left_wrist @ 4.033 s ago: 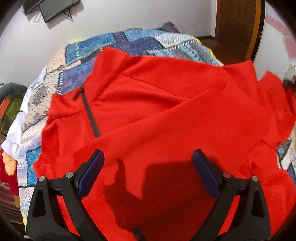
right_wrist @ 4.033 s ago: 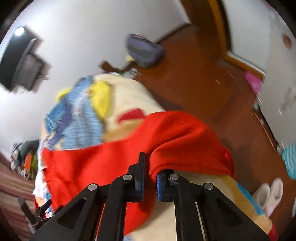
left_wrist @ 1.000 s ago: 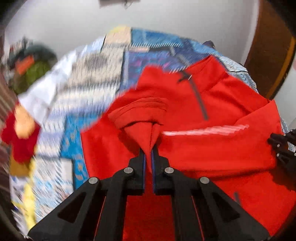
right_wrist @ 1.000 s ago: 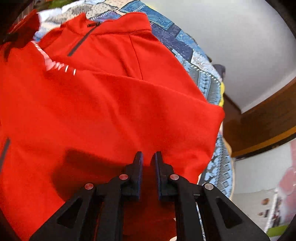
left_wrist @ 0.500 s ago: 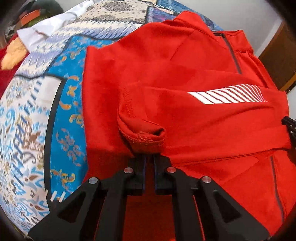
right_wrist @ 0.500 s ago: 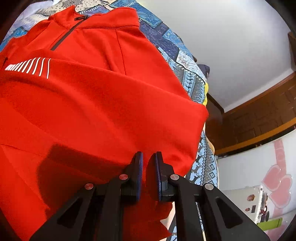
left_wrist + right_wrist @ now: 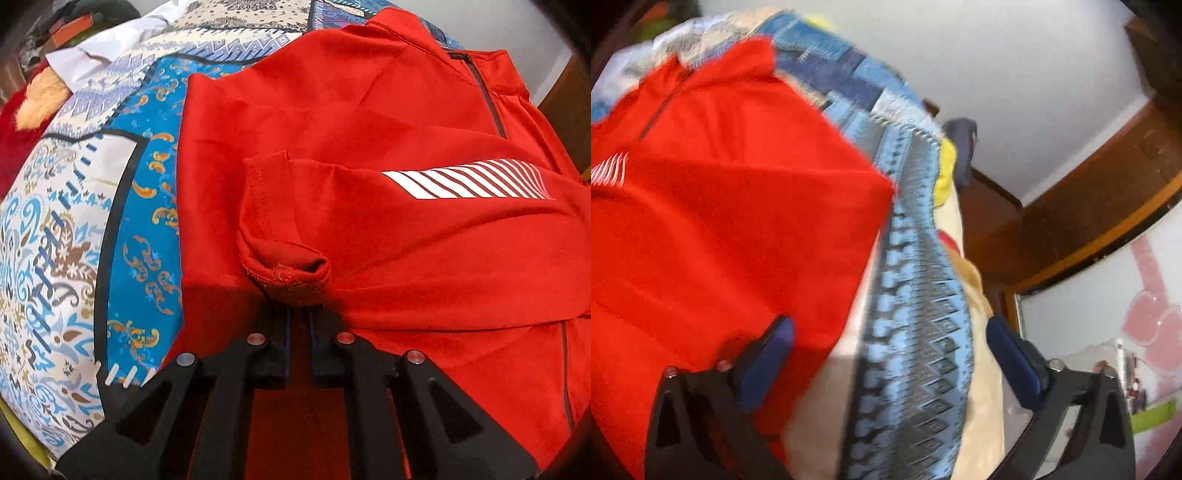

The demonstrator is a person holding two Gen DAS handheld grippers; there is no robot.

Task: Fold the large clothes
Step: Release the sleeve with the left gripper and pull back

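Left gripper [image 7: 298,314] low in the centre of its frame, pointing steeply down, jaws just easing apart to a narrow slit, the red sleeve cuff [image 7: 291,273] bunched at the tips, no longer clearly pinched. Right gripper [image 7: 890,354] across the bottom of its frame, blurred, jaws just sprung wide apart, blue pads [image 7: 764,365] gripping nothing.

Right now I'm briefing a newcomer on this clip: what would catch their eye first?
The red jacket fills both views, spread on a blue patterned bedspread, its sleeve with white stripes folded across the chest. The left gripper, jaws just parting, sits at the sleeve cuff. The right gripper has just sprung wide open, empty, over the jacket's edge.
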